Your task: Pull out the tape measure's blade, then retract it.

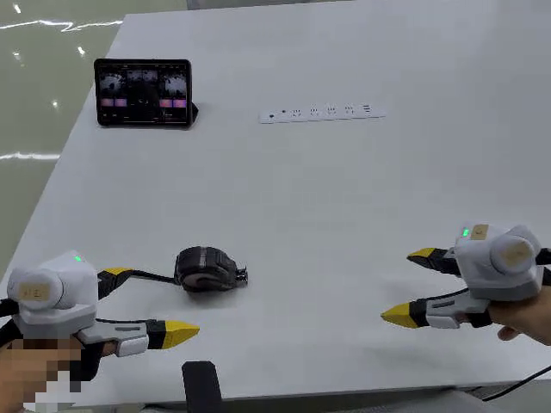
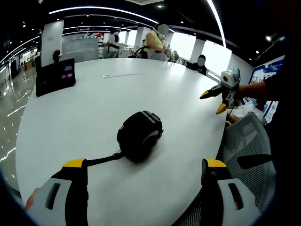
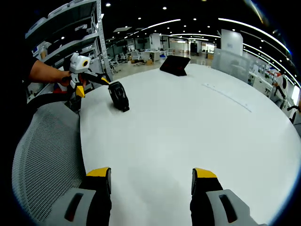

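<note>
Two yellow-tipped grippers are gaping wide and empty, the left gripper [image 1: 151, 301] just beside the round black tape measure [image 1: 205, 268] on the white table [image 1: 344, 198], the right gripper [image 1: 408, 285] well apart, so an unbraced pull is probably risking it sliding away.

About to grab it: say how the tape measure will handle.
The tape measure looks compact and rigid, probably heavy for its size. Seemingly lying flat, it should slide, not roll. Its thin strap looks floppy.

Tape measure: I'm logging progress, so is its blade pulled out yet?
No, the tape measure lies compact on the table, with nothing drawn out of it.
</note>
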`<state>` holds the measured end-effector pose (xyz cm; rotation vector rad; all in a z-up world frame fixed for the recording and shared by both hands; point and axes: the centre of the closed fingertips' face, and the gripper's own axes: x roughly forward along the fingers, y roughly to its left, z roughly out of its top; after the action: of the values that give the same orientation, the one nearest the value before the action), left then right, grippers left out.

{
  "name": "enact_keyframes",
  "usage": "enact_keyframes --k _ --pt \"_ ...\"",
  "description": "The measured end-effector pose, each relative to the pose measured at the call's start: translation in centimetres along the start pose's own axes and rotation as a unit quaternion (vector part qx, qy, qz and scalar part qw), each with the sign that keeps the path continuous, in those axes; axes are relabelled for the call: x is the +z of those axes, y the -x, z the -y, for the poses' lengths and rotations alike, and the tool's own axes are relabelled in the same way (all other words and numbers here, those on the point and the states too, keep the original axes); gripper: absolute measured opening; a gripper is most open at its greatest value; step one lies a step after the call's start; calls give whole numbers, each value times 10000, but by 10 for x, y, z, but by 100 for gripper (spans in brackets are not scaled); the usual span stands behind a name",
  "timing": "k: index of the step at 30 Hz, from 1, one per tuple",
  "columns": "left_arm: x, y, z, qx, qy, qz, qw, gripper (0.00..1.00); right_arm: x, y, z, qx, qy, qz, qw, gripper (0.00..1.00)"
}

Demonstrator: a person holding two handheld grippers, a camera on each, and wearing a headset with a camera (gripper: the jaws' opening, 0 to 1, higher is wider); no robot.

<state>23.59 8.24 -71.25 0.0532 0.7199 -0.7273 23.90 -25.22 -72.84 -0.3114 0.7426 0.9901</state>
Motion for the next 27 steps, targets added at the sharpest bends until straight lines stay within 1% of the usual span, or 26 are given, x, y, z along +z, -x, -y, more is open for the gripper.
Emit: enact_keyframes --k 4,6,8,11,15,17,21,24,25,27 --pt "-1 3 0 16 -14 -12 10000 99 -10 13 8 -158 -31 -33 9999 69" --pt "0 5 -2 28 -64 35 10000 99 -14 20 11 -230 -66 -40 9997 70" --pt "0 6 -4 37 -24 6 10000 99 -18 26 13 -297 -87 -32 9995 71" --pt "2 7 -4 39 -39 13 10000 99 -25 34 16 -365 -140 -15 9992 74" --pt "3 10 -6 60 -69 5 10000 99 -36 46 22 -449 -176 -83 9988 77" --pt "3 11 -7 63 -84 8 9999 99 -39 51 25 -474 -222 -89 9986 79" --pt "3 14 -11 99 -103 -6 9999 99 -42 60 29 -510 -288 -67 9983 86" --pt "2 15 -12 84 -131 -42 9999 99 -41 65 32 -509 -391 31 9979 94" --pt "2 15 -12 84 -143 -50 9998 99 -42 66 33 -501 -442 56 9977 98" --pt "2 15 -13 98 -158 -70 9998 99 -43 67 35 -504 -471 77 9976 99"
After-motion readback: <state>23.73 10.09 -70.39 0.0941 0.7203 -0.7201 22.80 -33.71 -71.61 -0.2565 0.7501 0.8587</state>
